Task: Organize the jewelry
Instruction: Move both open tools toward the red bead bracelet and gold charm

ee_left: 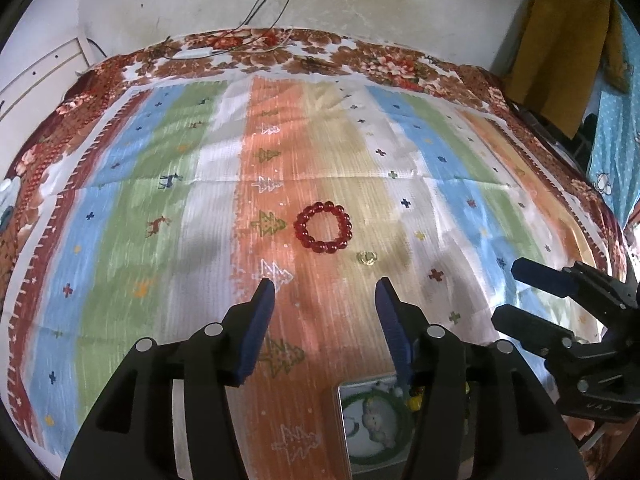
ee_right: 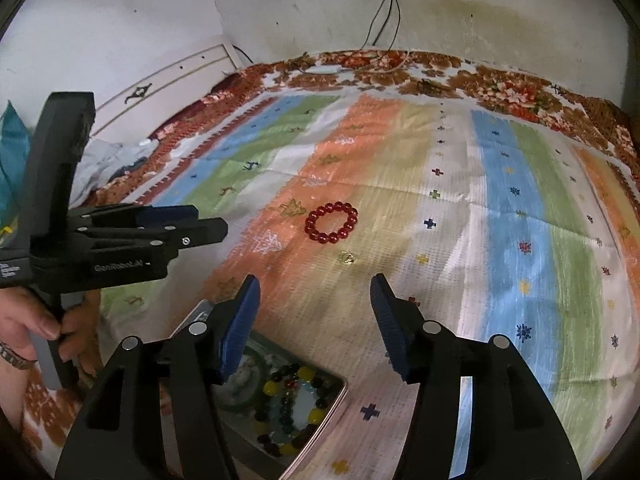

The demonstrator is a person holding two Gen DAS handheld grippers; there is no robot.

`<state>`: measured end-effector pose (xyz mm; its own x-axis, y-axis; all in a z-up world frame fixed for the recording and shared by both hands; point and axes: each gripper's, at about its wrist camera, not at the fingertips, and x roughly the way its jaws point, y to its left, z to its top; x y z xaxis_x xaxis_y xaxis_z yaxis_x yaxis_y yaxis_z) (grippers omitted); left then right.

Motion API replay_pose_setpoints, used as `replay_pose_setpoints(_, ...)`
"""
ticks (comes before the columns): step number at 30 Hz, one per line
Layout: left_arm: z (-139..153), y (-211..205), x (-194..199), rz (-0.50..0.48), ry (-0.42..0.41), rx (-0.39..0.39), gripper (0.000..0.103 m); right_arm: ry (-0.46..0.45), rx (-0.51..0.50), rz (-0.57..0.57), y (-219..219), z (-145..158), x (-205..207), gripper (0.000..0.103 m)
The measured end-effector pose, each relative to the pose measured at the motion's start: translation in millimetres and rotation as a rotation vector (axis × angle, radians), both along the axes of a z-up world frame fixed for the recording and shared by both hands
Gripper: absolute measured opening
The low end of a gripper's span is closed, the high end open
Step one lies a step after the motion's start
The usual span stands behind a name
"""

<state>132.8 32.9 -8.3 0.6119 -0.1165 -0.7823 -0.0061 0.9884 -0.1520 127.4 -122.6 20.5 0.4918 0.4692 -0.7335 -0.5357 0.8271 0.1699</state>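
With both the left gripper (ee_left: 324, 280) and right gripper (ee_right: 314, 276) open and empty, the red bracelet (ee_left: 323, 227) and what may be a ring (ee_left: 366, 257) lie on the cloth (ee_left: 168, 208) beyond the tin (ee_right: 320, 412), so the next move is reaching forward to grasp one.

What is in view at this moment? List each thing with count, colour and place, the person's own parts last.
Bead bracelet: one, dark red, flat on the cloth's orange stripe.
Small ornament: one, gold, just nearer the cameras than the bracelet; type unclear.
Tin tray: one, metallic, near edge, holding a multicoloured bead bracelet.
Striped cloth: one, pastel stripes, over a floral bedspread.
Cables: dark, down the wall.
Left gripper: black, blue pads, open, empty.
Right gripper: same, open, empty.
Hand: one, on the left gripper's handle.
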Motion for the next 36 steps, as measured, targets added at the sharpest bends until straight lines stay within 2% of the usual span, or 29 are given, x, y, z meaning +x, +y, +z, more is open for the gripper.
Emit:
replay_pose_setpoints(21,-22,9,57,0.004,0.091,-0.013,0.057,0.094,-0.047,0.009,14,-28,46,0.057)
replay_pose_setpoints(36,-39,15,87,0.006,0.153,-0.034,0.058,0.13,-0.079,0.043,28,-44,70,0.057)
